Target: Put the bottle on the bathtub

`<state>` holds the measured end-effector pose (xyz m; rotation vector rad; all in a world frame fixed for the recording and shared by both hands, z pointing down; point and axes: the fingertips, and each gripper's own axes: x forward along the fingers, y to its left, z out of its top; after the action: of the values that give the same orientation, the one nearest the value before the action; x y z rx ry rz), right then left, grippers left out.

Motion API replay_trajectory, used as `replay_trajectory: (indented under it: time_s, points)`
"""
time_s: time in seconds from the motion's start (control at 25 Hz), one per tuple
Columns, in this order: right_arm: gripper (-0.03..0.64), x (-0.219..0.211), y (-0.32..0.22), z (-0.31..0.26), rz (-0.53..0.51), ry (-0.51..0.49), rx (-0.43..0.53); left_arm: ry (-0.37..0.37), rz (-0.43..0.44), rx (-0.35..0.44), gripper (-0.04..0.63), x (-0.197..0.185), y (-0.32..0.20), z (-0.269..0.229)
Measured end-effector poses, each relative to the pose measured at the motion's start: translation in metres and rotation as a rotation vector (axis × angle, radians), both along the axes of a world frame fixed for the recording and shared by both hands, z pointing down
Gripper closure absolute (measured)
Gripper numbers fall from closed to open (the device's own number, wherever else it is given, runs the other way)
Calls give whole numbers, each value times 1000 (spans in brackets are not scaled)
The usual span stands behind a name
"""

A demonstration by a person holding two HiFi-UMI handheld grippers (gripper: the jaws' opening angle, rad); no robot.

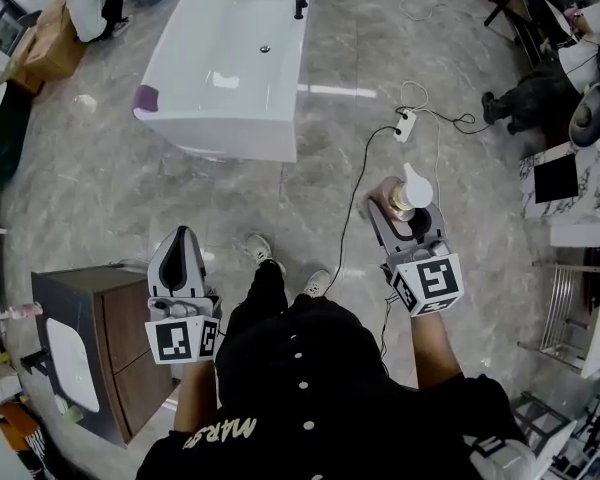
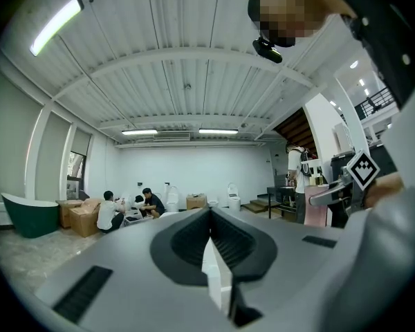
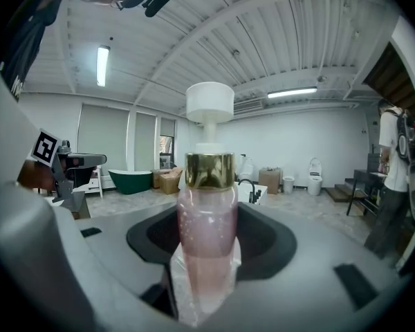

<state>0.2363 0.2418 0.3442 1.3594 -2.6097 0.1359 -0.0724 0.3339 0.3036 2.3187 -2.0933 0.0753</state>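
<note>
The pink pump bottle (image 1: 405, 193) with a gold collar and white pump head stands upright between the jaws of my right gripper (image 1: 398, 208), which is shut on its body. In the right gripper view the bottle (image 3: 207, 227) fills the middle, and the white bathtub (image 3: 259, 191) with its black faucet shows far behind it. The bathtub (image 1: 230, 68) lies ahead across the marble floor, well apart from both grippers. My left gripper (image 1: 183, 238) is held low at the left, its jaws together with nothing in them (image 2: 213, 254).
A power strip (image 1: 405, 125) and its cable trail over the floor between me and the tub. A wooden vanity cabinet (image 1: 105, 338) stands close on the left. A purple object (image 1: 145, 98) sits on the tub's near left corner. People (image 1: 90, 3) crouch by boxes at the back.
</note>
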Motion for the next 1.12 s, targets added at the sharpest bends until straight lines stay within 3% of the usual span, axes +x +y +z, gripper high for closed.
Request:
replay_trajectory:
  time_s: [0.2,0.56,1.12]
  points:
    - [396,-12,-21,1,-8,0,2,20,3,1,584,-9,-26,7]
    - [396,-36,-80,-16,10,25,34,48,51,78,584,-31,-107,-6]
    - [396,-92,-163,-22,88,-1,25,102,118,58,584,-93,-195,6]
